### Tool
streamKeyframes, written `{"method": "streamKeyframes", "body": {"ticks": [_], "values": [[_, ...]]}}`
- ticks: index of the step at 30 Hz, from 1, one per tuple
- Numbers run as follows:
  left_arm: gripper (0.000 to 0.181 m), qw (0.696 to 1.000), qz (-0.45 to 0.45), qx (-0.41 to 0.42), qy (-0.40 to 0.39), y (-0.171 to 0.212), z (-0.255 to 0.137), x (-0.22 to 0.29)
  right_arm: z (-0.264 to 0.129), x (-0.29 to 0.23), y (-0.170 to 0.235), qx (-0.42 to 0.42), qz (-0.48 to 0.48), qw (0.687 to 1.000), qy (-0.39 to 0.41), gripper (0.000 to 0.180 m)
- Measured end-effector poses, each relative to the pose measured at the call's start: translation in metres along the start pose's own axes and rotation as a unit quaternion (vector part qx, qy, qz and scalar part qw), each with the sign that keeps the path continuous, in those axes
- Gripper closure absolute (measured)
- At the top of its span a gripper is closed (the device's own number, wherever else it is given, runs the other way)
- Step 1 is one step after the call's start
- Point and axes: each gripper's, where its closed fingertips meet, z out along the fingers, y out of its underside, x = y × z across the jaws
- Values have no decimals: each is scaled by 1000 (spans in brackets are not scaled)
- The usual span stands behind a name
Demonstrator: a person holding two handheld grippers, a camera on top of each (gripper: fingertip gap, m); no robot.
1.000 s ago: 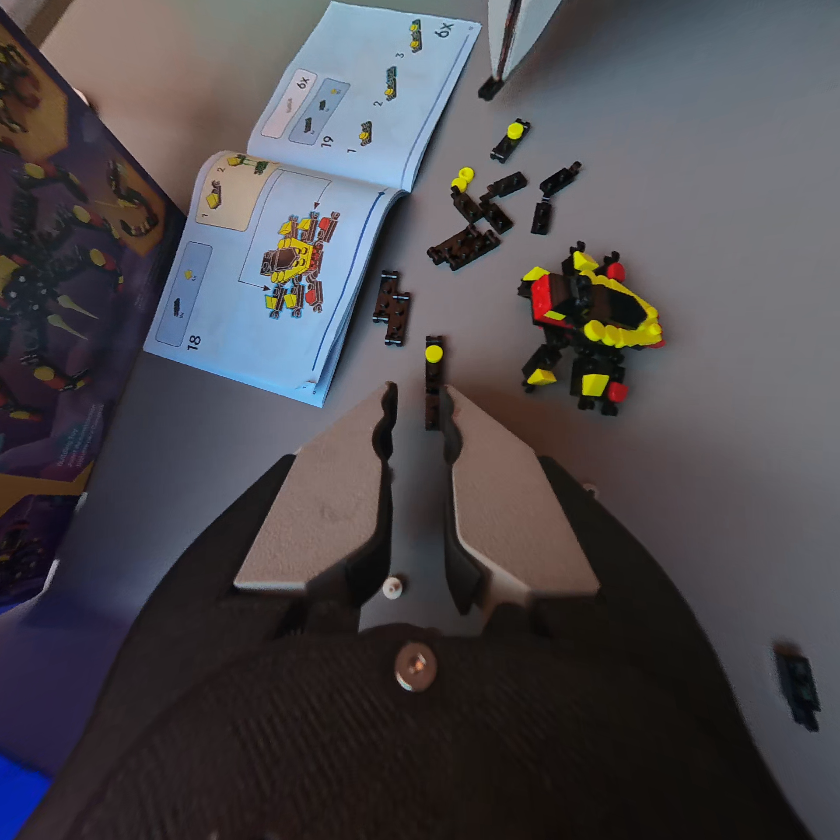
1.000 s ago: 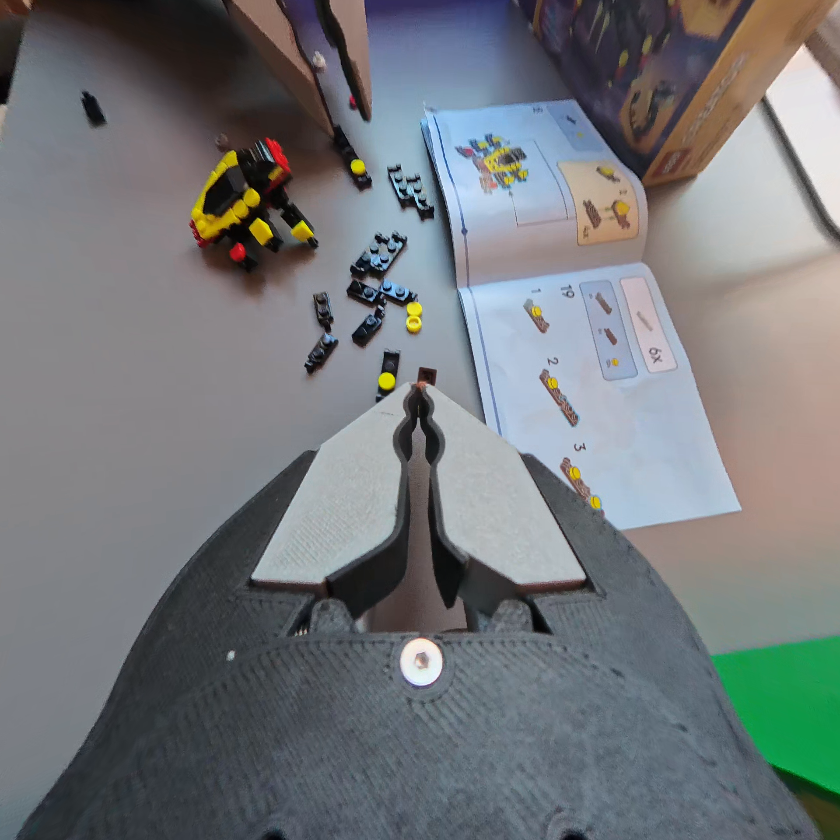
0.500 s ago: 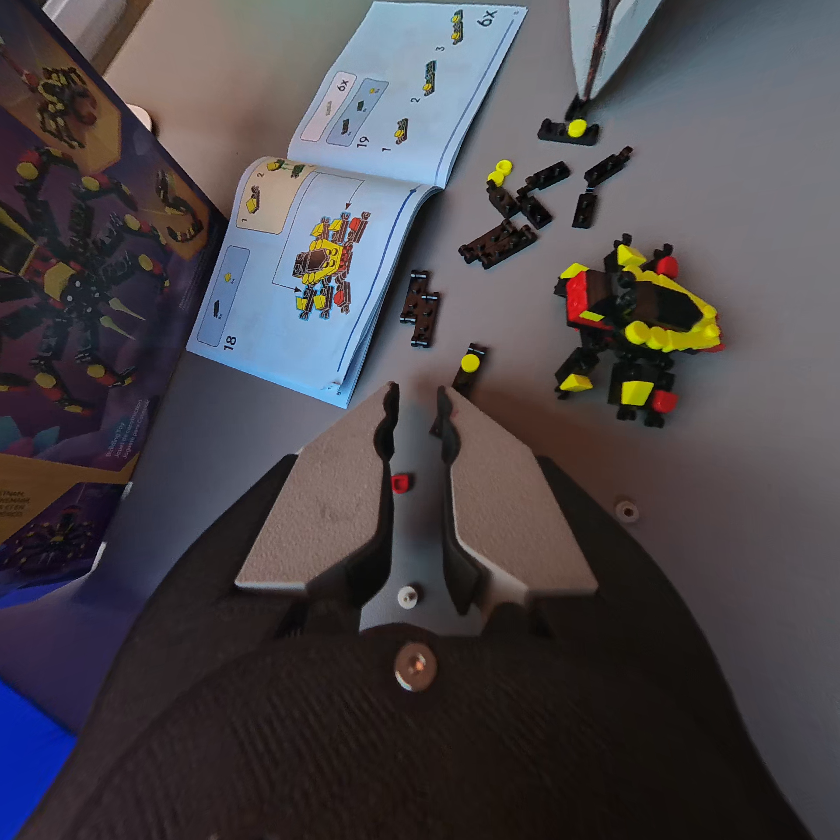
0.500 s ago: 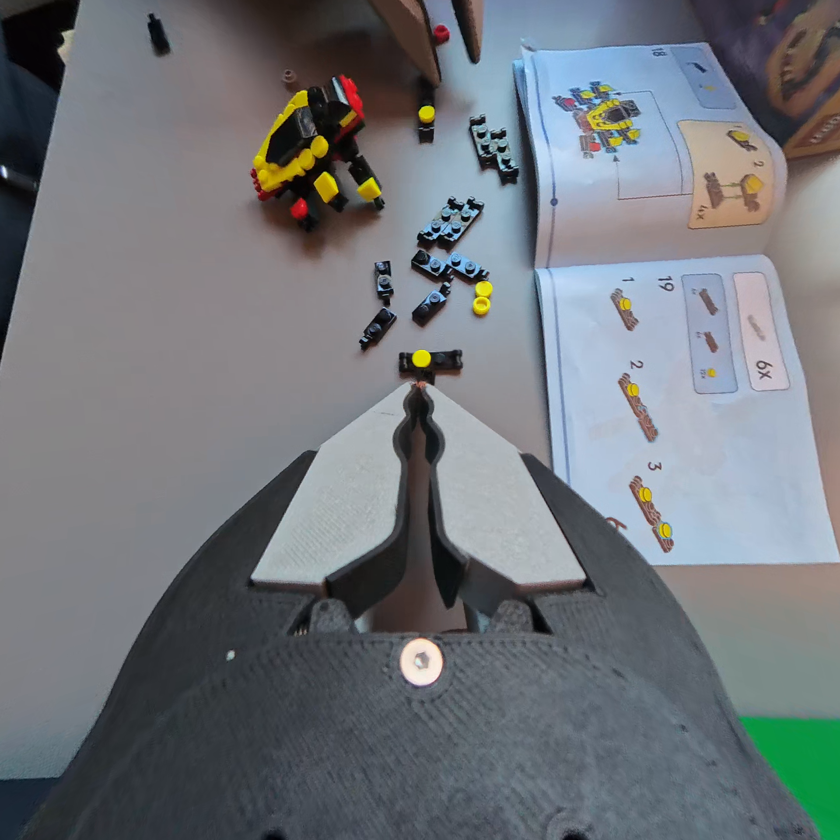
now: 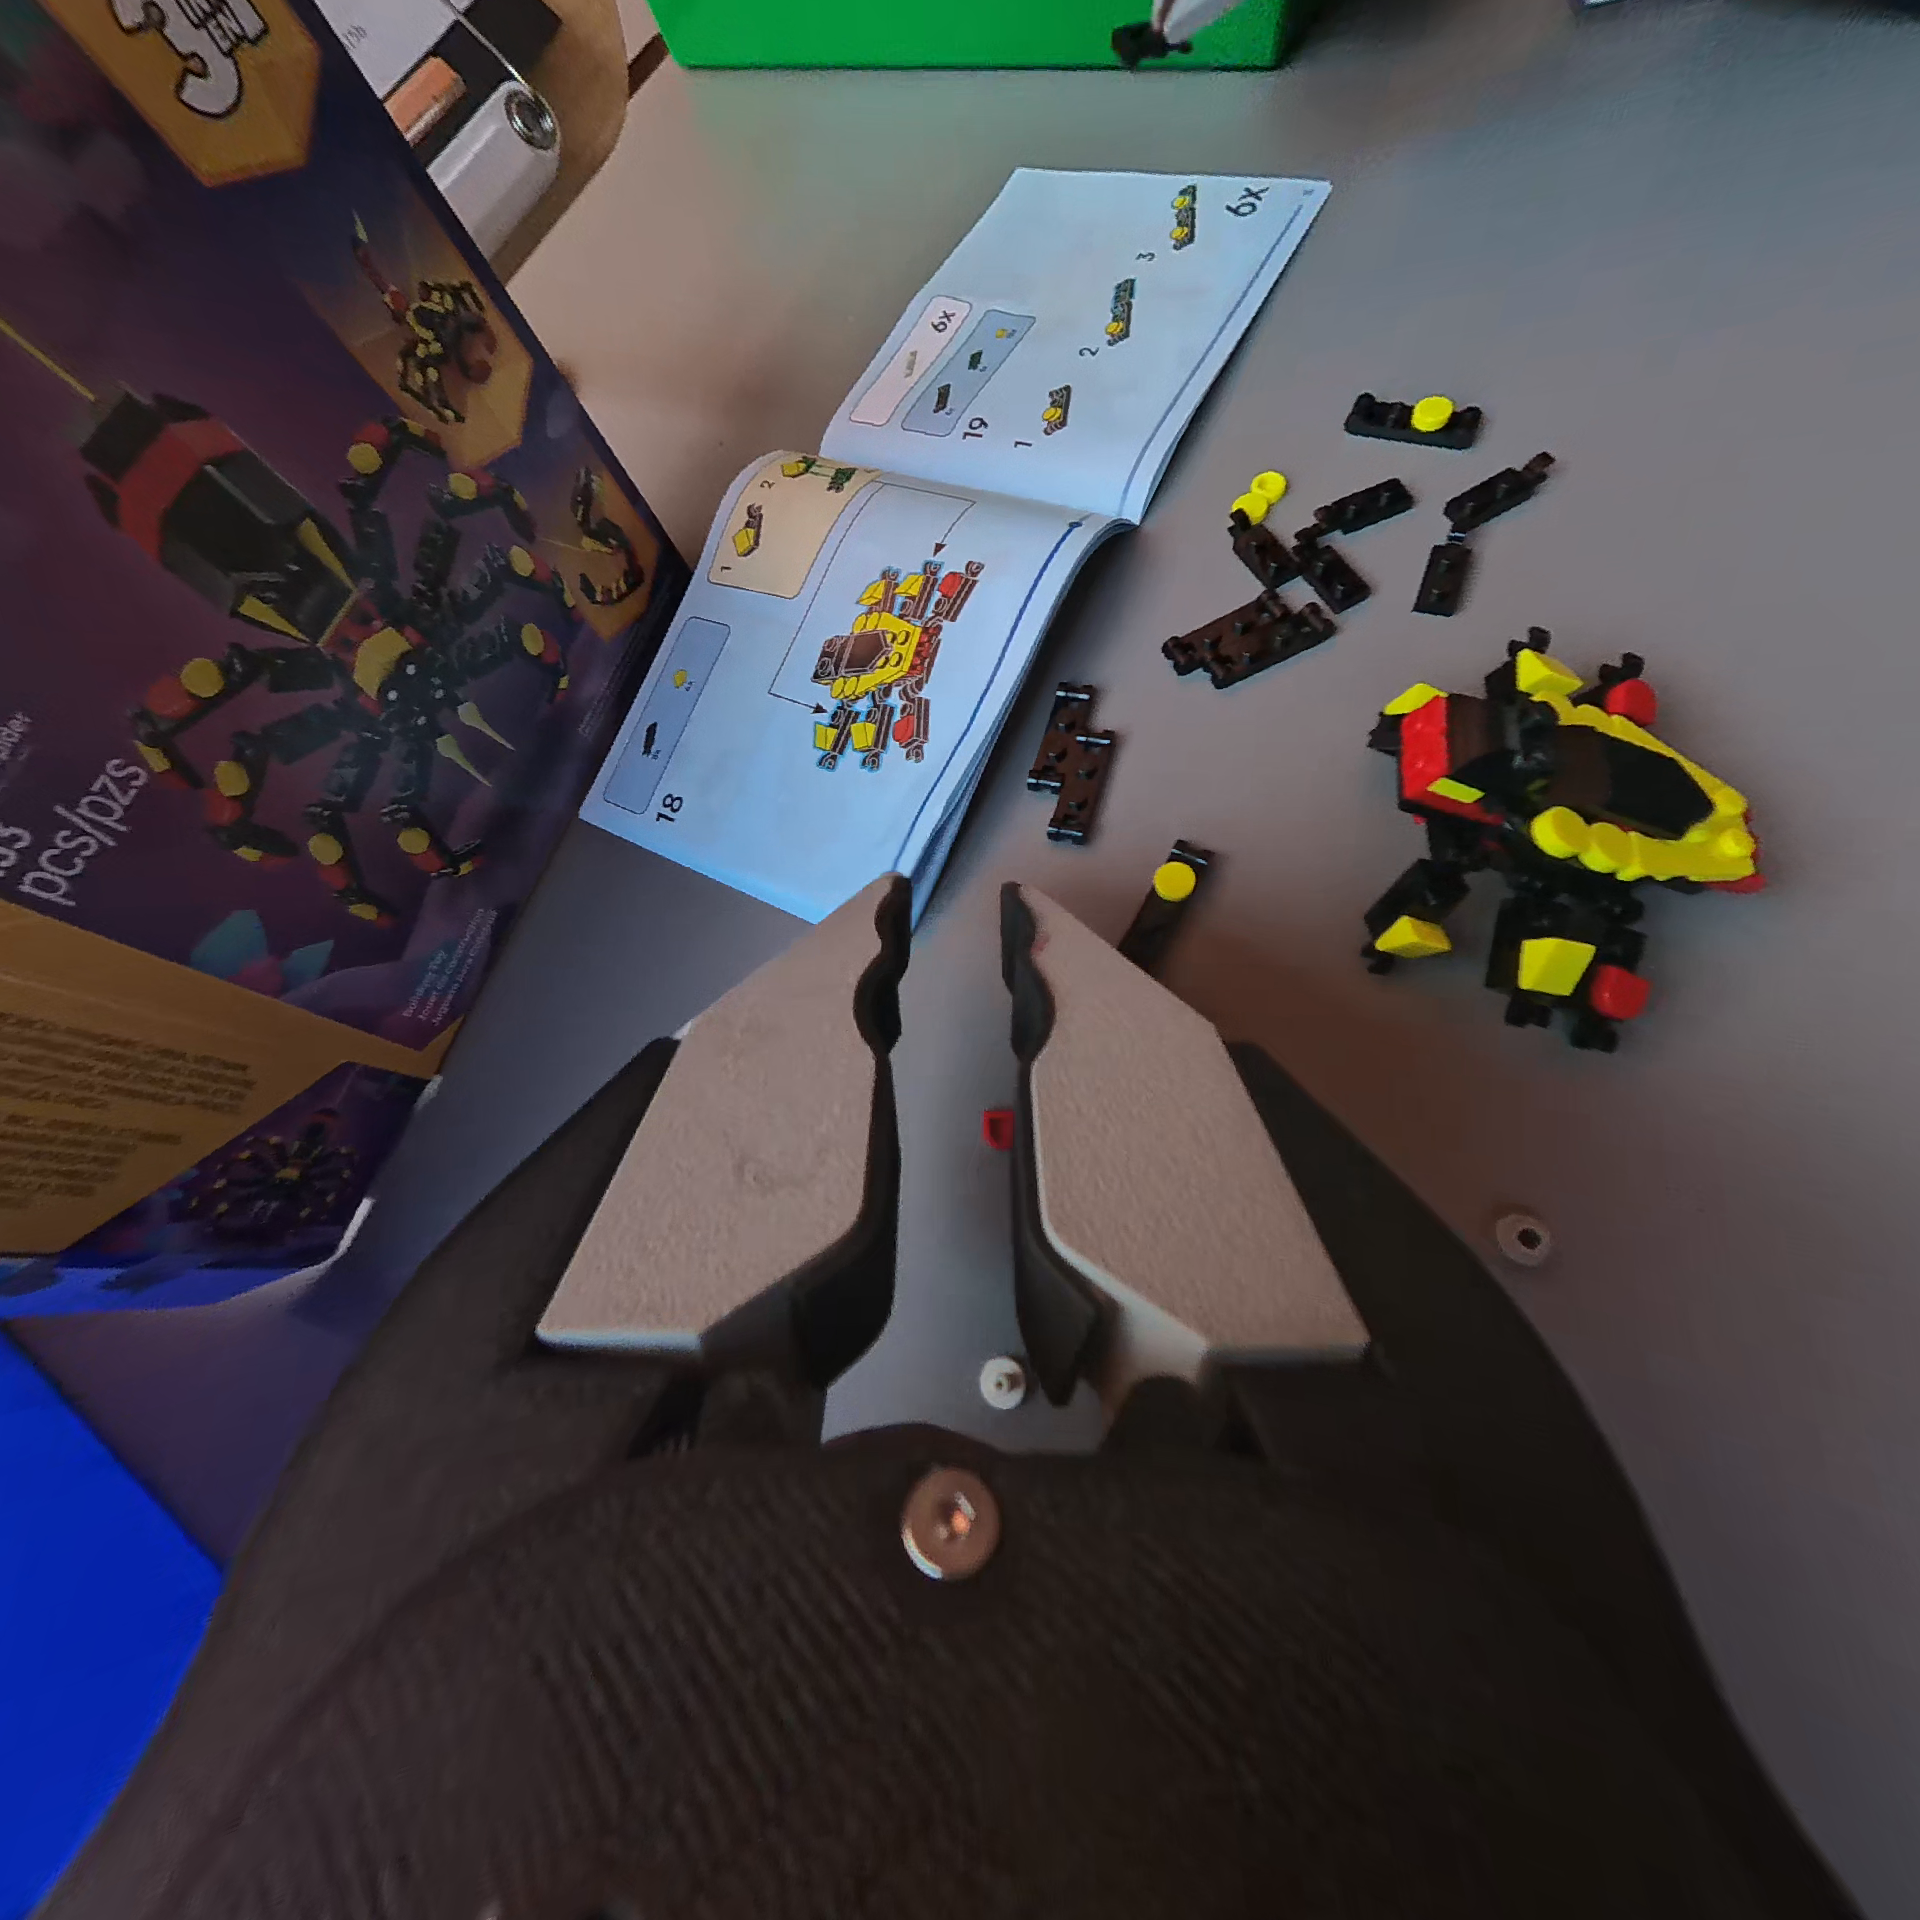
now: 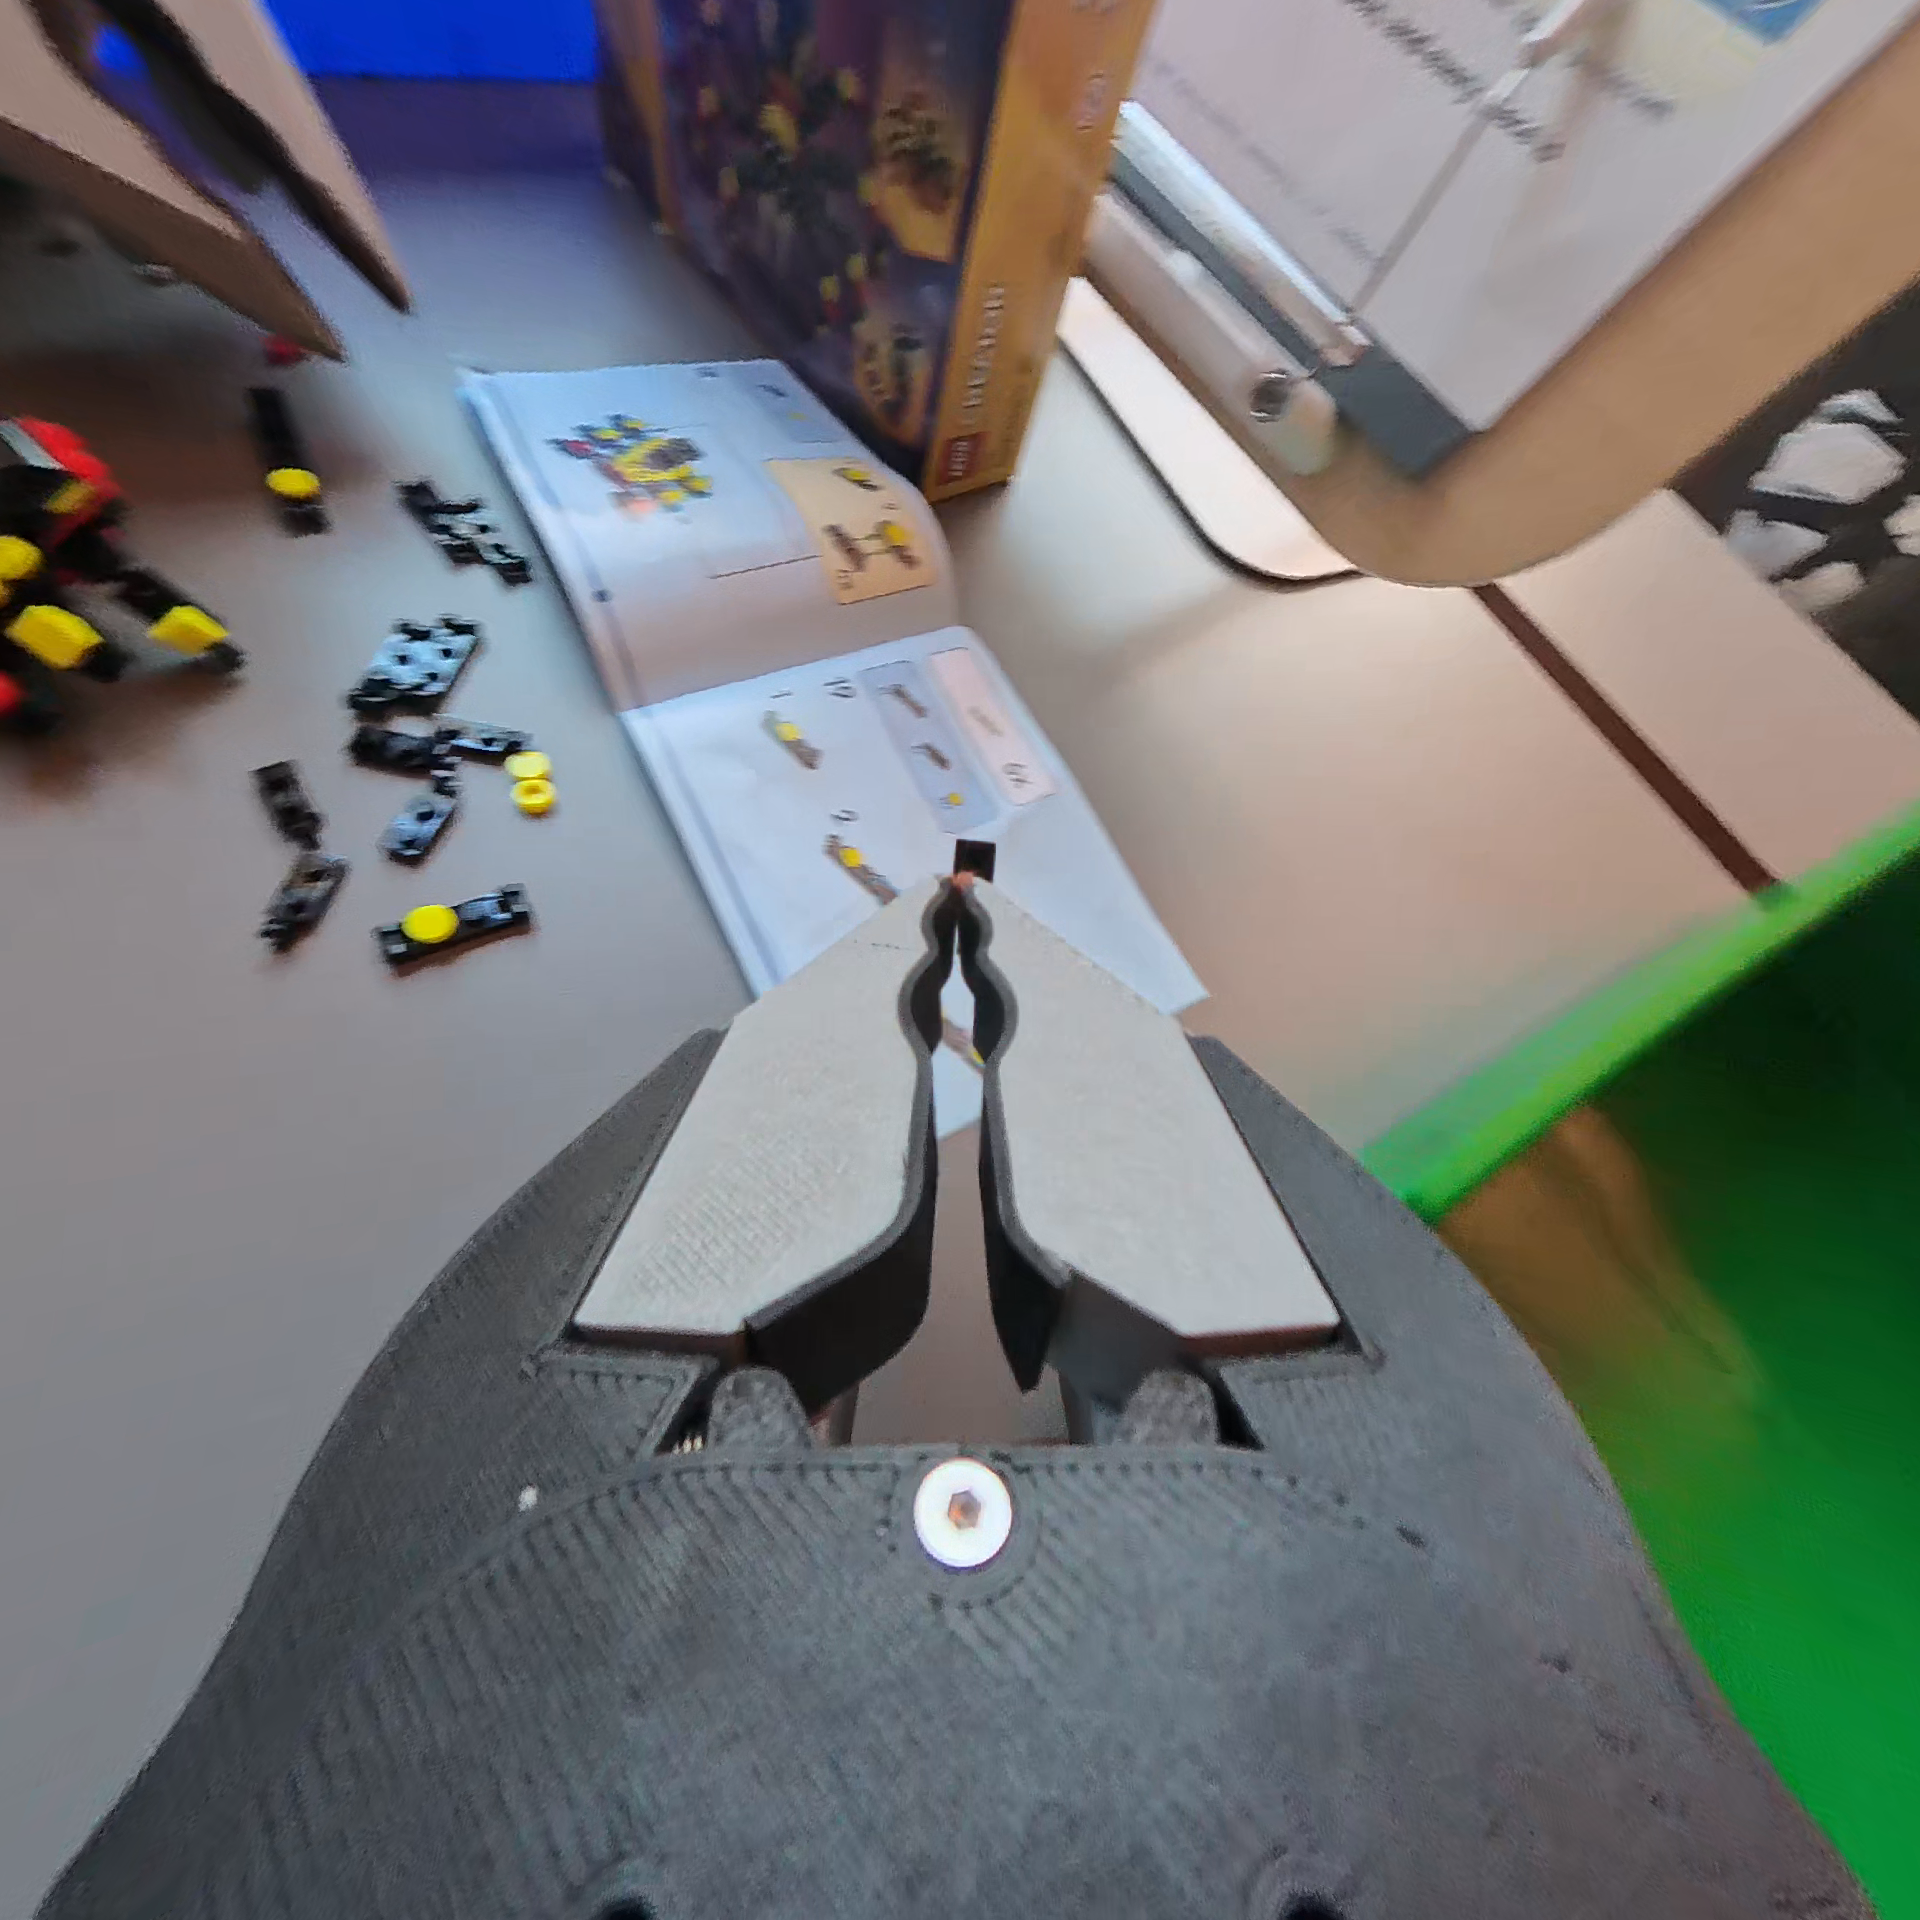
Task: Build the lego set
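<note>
Grey table (image 5: 1558, 260) now shows more box (image 5: 260, 623) beside the booklet (image 5: 935, 582). Left gripper (image 5: 954, 902), narrowly parted and empty, has drifted left of the yellow-studded plate (image 5: 1172, 896). Right gripper (image 6: 961, 891) stays pinched on a small black piece (image 6: 975, 858), now over the booklet, away from the model (image 5: 1558, 821).

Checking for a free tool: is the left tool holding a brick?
No. The left tool is open, with only bare table showing between its tips.

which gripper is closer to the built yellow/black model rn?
Left. The left gripper hangs open just beside the model. The right gripper is over the booklet, pinching a small black piece, with loose plates between it and the model.
</note>
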Motion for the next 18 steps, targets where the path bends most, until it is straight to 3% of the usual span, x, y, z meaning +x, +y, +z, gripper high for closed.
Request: {"method": "streamKeyframes", "body": {"ticks": [1, 4, 8, 12, 18], "values": [[167, 1000, 1, 4, -6, -1, -1, -2, 0, 7, 1, 0, -1, 1000, 21, 180], [167, 1000, -4, 8, -8, -2, -3, -6, 2, 13, 3, 4, -2, 999, 45, 180], [167, 1000, -4, 13, -7, -1, -4, -6, 4, -5, -4, 28, -7, 1000, -10, 180], [167, 1000, 11, 12, -11, -1, -2, -2, 1, -2, -8, 43, -6, 999, 1, 180], [167, 999, 29, 2, -16, 2, 1, 1, 6, -6, 1, 17, -27, 999, 4, 180]]}}
